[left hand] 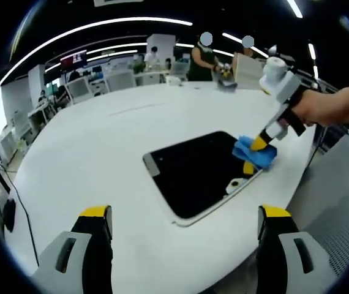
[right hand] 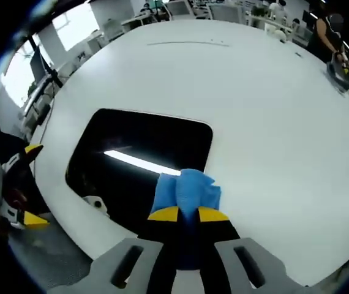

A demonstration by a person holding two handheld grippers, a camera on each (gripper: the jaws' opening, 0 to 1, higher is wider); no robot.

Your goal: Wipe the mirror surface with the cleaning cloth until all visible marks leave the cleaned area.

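Cloth [right hand: 187, 190] — soft, blue, bunched — clamped in right gripper [right hand: 187, 214] on glossy rounded-rectangle mirror [right hand: 138, 162]; left gripper [left hand: 183, 214] apart.

My right gripper [right hand: 188, 214], jaws closed on the blue cloth [right hand: 187, 190], presses it onto the mirror [right hand: 131, 147] lying on the white worktop [right hand: 272, 110].

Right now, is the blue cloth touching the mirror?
Touching. In the left gripper view the right gripper presses the blue cloth onto the mirror near its corner, with no gap.
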